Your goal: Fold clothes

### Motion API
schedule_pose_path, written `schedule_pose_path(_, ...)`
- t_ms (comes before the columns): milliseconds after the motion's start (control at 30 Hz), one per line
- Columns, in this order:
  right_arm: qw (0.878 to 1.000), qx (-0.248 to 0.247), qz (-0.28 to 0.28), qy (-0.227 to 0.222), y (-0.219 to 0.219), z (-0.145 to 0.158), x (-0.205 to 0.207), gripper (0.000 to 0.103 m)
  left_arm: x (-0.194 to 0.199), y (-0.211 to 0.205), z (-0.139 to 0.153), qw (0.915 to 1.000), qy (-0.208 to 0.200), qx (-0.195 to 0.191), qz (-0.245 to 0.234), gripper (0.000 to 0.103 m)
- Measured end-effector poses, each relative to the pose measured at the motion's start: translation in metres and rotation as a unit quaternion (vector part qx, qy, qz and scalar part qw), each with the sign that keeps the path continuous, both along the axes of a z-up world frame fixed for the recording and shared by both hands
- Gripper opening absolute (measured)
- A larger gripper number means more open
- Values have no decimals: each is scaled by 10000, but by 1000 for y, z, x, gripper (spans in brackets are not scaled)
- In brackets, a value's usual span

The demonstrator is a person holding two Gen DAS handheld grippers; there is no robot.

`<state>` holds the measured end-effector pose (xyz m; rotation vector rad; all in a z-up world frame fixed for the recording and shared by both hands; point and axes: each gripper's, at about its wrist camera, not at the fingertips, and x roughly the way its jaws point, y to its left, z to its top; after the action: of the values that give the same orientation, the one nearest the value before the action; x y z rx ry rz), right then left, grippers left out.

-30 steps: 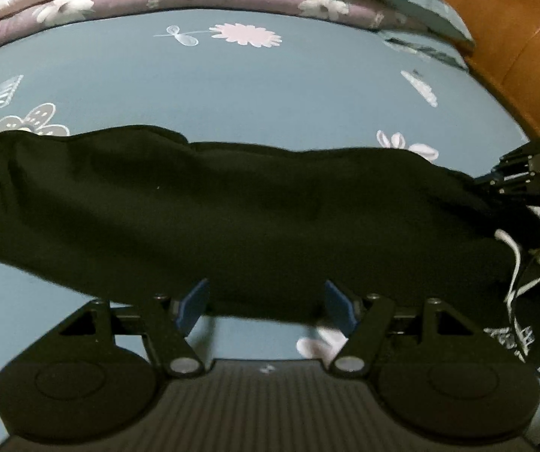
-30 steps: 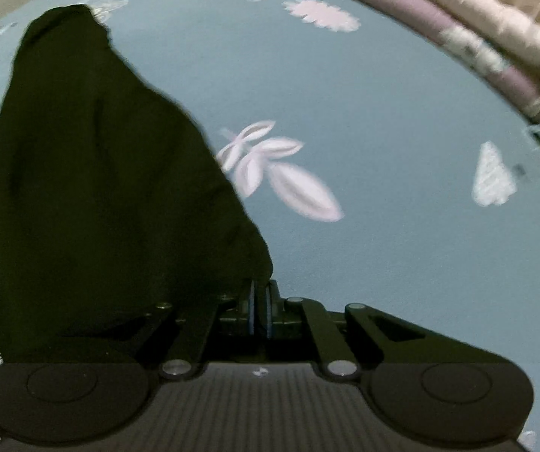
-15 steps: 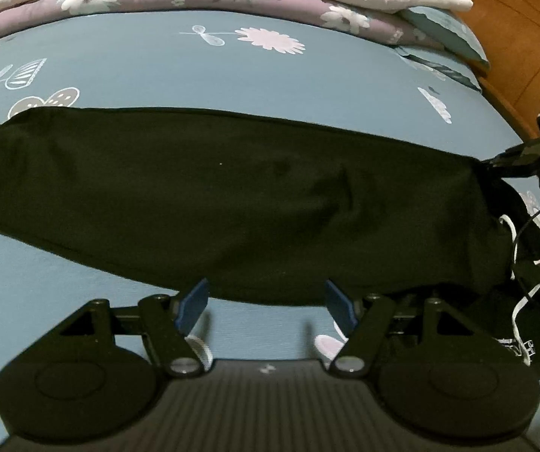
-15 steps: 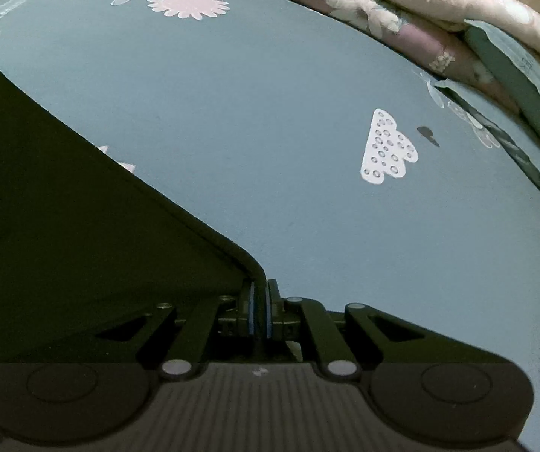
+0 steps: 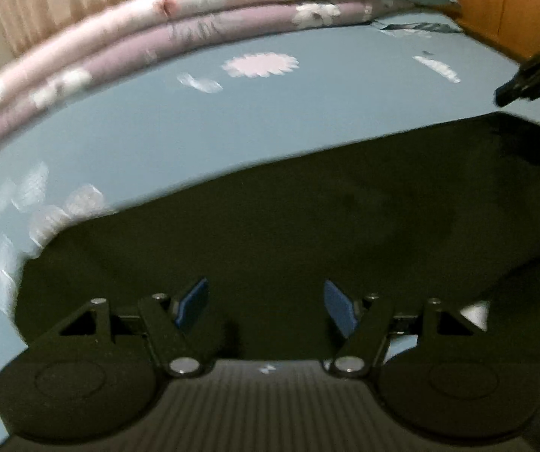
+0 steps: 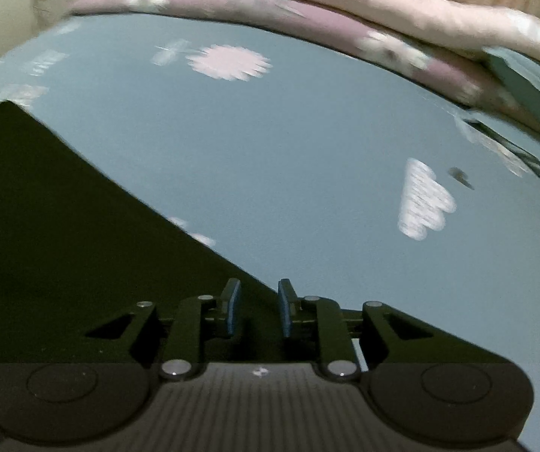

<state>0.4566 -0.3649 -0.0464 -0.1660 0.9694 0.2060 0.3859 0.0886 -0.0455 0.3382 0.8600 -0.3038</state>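
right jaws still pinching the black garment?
Apart. Right wrist view: right gripper has just been opening; gaps show between both blue pads and the black fabric garment below.

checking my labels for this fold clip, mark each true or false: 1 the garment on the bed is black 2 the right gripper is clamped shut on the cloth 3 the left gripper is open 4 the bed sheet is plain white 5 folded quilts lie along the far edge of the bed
1. The garment is black: true. The black fabric garment lies spread on the bed.
2. The right gripper is clamped shut on the cloth: false. Its jaws have just been opening; a gap shows between the blue pads, which press on nothing.
3. The left gripper is open: true, with nothing pinched.
4. The sheet is plain white: false. The blue bed sheet has pale flower prints.
5. Quilts at the far edge: true. The pink and mauve folded quilts are stacked there.
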Motion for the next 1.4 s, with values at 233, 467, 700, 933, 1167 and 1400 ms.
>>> schedule_pose_path(233,9931,257,1139,55,88,17,49,29,62,81,23,9990,-200,173,361,53)
schedule_pose_path(467,9800,563,1906,96,183,13,122,34,125,167,19,9997,-58,207,148,53)
schedule_pose_path(700,9701,531,2346,327,264,-22,158,36,162,213,-29,9976,607,-331,33,52)
schedule_pose_path(933,9760,68,2117,511,277,-62,173,50,156,211,-52,9981,415,-453,-64,53)
schedule_pose_path(1167,9745,-15,2186,508,278,-64,171,36,138,186,-47,9989,165,96,-427,22)
schedule_pose_path(1400,9730,-262,2279,258,280,-53,166,5,142,186,-29,9993,-228,193,-209,19)
